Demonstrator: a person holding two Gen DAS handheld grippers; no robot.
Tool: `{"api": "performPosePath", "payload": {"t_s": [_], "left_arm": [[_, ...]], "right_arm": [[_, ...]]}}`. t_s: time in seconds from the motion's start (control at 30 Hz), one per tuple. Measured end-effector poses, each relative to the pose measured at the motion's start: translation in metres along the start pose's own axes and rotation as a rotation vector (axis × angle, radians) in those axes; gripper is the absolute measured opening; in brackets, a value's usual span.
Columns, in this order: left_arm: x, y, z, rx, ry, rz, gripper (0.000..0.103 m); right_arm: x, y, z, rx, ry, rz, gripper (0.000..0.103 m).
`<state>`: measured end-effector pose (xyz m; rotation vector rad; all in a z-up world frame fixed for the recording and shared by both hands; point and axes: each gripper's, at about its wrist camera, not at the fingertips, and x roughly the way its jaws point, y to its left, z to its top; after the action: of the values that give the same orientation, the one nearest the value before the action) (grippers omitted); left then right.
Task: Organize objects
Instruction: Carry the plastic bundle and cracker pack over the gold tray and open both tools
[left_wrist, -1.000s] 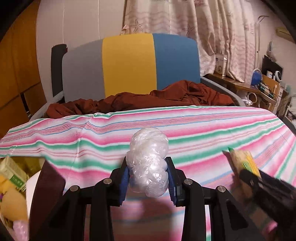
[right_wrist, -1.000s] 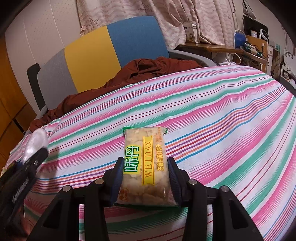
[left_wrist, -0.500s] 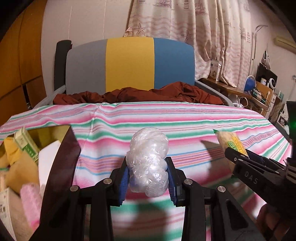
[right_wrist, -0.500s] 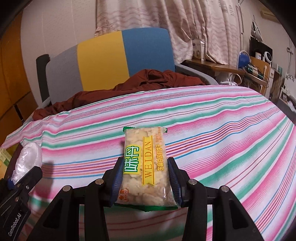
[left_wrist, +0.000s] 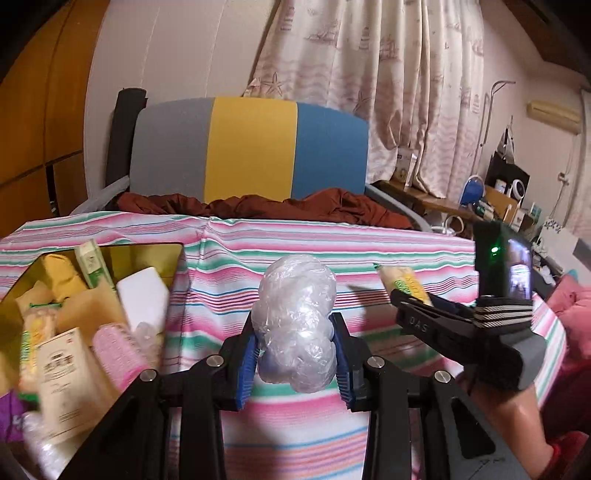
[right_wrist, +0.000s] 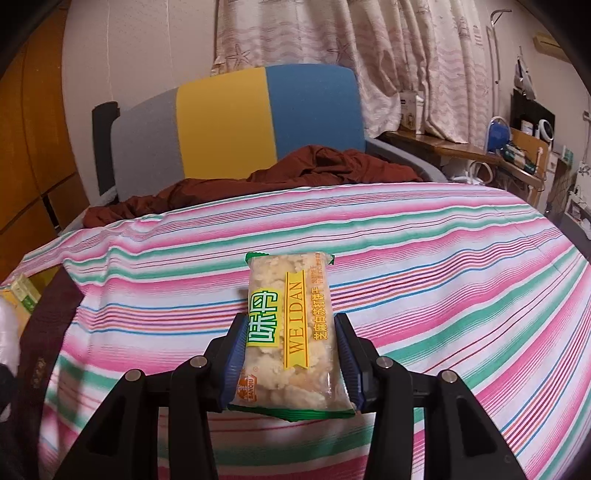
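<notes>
Table: striped cloth (right_wrist: 443, 295).
Box (left_wrist: 147, 254), left of frame: full of packets.
Left claw (left_wrist: 295, 347): squeezing plastic ball (left_wrist: 297, 325).
Right claw (right_wrist: 291, 354): squeezing snack pack (right_wrist: 291, 332).

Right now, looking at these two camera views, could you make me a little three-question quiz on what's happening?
1. True or false: the left gripper is empty.
2. What does the right gripper hold? A) snack packet B) pink roller C) white box
3. Fill in: the open box of assorted items sits to the ____ of the left gripper.

Key:
1. False; it clamps a crumpled plastic wrap ball.
2. A, the snack packet.
3. Left.
</notes>
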<state>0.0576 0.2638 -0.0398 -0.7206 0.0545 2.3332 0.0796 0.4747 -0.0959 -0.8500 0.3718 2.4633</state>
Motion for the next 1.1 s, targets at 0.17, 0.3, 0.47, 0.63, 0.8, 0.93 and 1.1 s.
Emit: {"api": "performPosePath", "payload": {"t_s": [0.17, 0.3, 0.47, 0.63, 0.8, 0.93, 1.1], "left_arm": [[-0.029, 0.028, -0.002, -0.044, -0.009, 0.022, 0.037], [-0.048, 0.063, -0.002, -0.1, -0.016, 0.069, 0.037], [-0.063, 0.117, -0.003, -0.2, -0.006, 0.141, 0.037], [-0.071, 0.167, -0.006, -0.292, 0.01, 0.21, 0.037], [-0.069, 0.213, -0.007, -0.38, 0.037, 0.258, 0.037], [-0.057, 0.244, -0.01, -0.438, 0.102, 0.276, 0.037], [-0.042, 0.267, -0.012, -0.495, 0.165, 0.268, 0.038]], "right_arm": [[-0.016, 0.015, -0.007, -0.017, 0.021, 0.065, 0.046], [-0.035, 0.037, -0.015, -0.025, 0.031, 0.147, 0.046], [-0.063, 0.067, -0.014, -0.033, 0.008, 0.24, 0.046], [-0.087, 0.1, -0.014, -0.041, -0.003, 0.334, 0.046], [-0.105, 0.129, -0.017, -0.049, 0.001, 0.425, 0.046], [-0.116, 0.149, -0.021, -0.07, 0.01, 0.472, 0.046], [-0.124, 0.164, -0.024, -0.089, 0.017, 0.501, 0.046]]}}
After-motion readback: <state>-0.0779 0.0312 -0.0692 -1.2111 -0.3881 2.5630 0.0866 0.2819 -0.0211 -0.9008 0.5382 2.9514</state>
